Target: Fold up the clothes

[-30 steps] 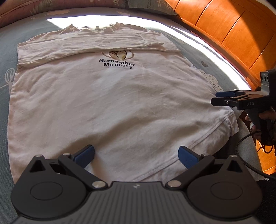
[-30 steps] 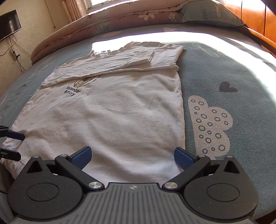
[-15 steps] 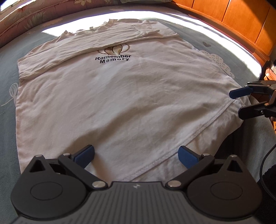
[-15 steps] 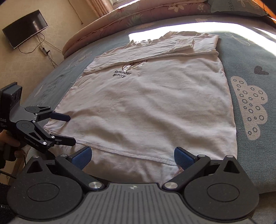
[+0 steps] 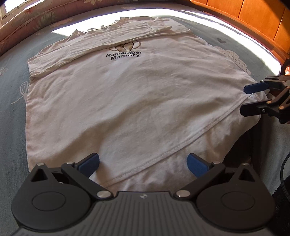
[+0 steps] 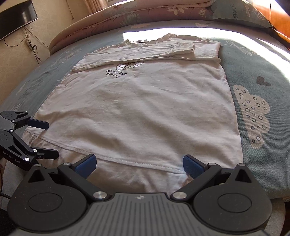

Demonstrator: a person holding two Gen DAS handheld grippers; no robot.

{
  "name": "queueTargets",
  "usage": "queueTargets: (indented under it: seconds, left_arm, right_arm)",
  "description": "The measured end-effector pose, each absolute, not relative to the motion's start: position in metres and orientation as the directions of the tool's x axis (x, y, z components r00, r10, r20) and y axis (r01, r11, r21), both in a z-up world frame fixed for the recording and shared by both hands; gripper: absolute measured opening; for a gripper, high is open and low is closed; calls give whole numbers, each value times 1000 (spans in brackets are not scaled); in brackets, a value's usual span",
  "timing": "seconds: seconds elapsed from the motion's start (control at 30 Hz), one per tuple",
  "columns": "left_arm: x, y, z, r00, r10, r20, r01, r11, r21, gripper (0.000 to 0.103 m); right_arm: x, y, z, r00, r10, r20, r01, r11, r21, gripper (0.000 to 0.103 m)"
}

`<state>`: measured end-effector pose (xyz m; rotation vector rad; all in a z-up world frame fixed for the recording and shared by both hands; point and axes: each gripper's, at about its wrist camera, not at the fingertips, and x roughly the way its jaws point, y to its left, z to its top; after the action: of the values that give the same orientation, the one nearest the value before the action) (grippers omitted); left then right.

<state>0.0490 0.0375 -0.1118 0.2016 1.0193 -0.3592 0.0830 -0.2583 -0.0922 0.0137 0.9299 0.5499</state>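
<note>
A white T-shirt printed "Remember Memory" lies flat on the bed, both sleeves folded across the chest. It also shows in the right wrist view. My left gripper is open, its jaws astride the shirt's hem at the bottom left corner. My right gripper is open, its jaws astride the hem near the bottom right corner. Each gripper shows in the other's view, the right one and the left one, both open at the hem.
The grey-blue bedsheet has a cloud and heart print. A rolled floral quilt and a pillow lie at the head. A wooden headboard runs along the right. A TV hangs on the left wall.
Both grippers have moved in closer to the shirt's bottom hem, and both stay open. The shirt has not moved.
</note>
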Motion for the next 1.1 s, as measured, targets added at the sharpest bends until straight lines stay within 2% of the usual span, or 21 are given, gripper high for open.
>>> queueTargets:
  seconds: [0.23,0.4,0.53,0.67,0.77,0.93,1.1]
  left_arm:
    - [31,32,-114,489,-127,-863,419,902,104,102]
    - [34,24,-91,565,-176,-806,434,895,108,102]
    - [57,20,-90,574,-142,-806,398,909,123,102]
    - [76,26,-106,529,-130,-839,334,940,65,103]
    - [74,38,-114,535,-179,-825,286,958,-23,102]
    - [64,41,-116,568,-197,-799,304,952,-19,103]
    - [69,40,-113,547,-187,-816,304,953,-15,102]
  right_arm:
    - [83,-259,-93,492,445,-748,-413,876,249,103]
    - [82,-260,-93,497,448,-743,-410,876,254,103]
    - [81,-259,-93,500,445,-743,-412,877,248,103]
    - [80,-260,-93,503,447,-739,-413,876,249,103]
    - [80,-259,-93,504,446,-740,-416,876,245,103]
    - [76,-253,-95,518,419,-746,-427,882,199,103]
    - [68,-238,-100,540,351,-765,-493,869,51,103]
